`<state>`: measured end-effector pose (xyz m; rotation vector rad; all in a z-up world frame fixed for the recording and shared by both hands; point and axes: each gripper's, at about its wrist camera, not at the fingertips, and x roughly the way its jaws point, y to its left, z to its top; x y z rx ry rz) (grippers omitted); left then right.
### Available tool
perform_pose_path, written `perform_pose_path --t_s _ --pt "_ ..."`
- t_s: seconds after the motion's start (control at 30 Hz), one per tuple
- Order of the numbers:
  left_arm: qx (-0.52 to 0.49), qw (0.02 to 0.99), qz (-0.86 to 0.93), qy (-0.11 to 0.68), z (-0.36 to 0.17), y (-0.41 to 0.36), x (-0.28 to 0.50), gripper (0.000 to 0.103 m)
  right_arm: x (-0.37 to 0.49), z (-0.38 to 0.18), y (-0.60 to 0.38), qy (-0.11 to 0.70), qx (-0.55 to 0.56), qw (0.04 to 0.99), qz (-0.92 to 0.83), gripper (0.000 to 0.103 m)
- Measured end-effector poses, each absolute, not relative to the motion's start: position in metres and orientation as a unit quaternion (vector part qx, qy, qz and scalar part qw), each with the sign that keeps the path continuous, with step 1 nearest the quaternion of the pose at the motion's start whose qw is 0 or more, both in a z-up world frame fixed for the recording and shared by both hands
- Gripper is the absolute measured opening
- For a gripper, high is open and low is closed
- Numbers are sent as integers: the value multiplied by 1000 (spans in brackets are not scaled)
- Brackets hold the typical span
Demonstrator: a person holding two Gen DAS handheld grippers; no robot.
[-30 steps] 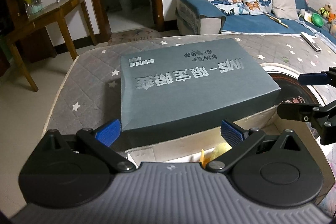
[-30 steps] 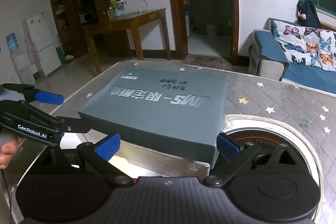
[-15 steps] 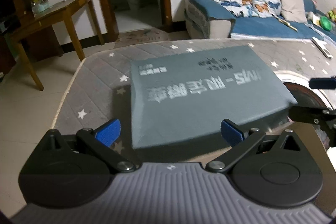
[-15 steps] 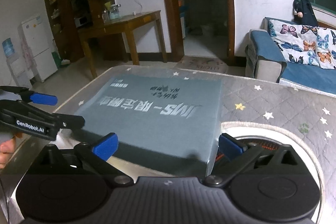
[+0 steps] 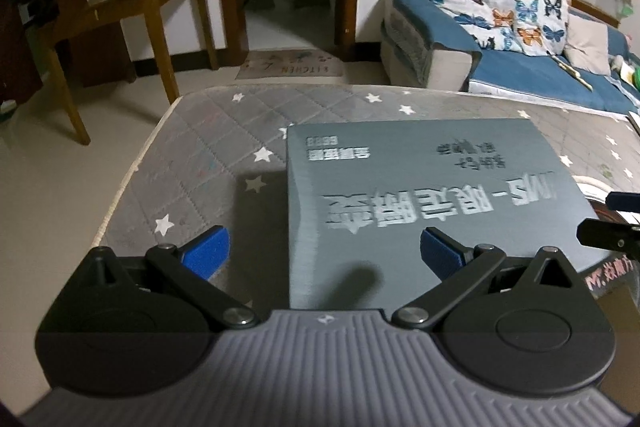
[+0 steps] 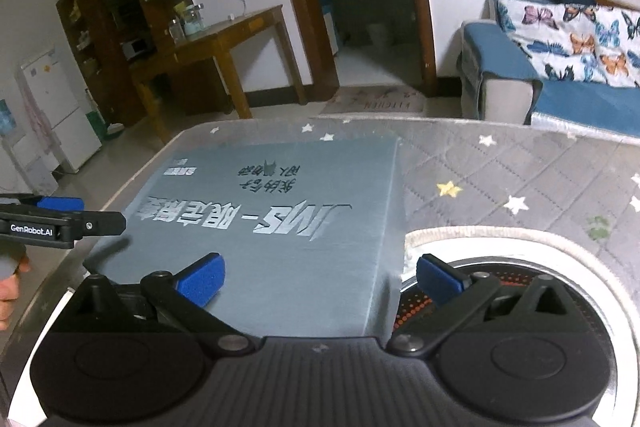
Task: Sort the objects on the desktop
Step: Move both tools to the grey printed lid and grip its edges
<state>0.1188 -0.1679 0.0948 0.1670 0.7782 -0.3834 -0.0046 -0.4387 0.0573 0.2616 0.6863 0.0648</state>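
We are hovering left gripper (image 5: pixel 324 257) and right gripper (image 6: pixel 320 279), fingers spread and empty, over the grey box lid (image 6: pixel 288 227), lying on the quilted tabletop (image 5: pixel 208 163), likely closing the box.

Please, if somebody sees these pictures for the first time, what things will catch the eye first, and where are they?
A big grey box lid with silver lettering fills the middle, lying on the star-patterned table cover. Both grippers, left gripper and right gripper, stand open at its near edge, their blue pads bright against the grey. Behind on the right is a blue sofa with a butterfly blanket.
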Motion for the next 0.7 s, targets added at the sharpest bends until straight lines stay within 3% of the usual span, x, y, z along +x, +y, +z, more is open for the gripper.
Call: perform_pose_path --t_s 0.7 --pt "84 904 -178 381 84 -163 106 102 -5 44 -447 341 144 928 32 103"
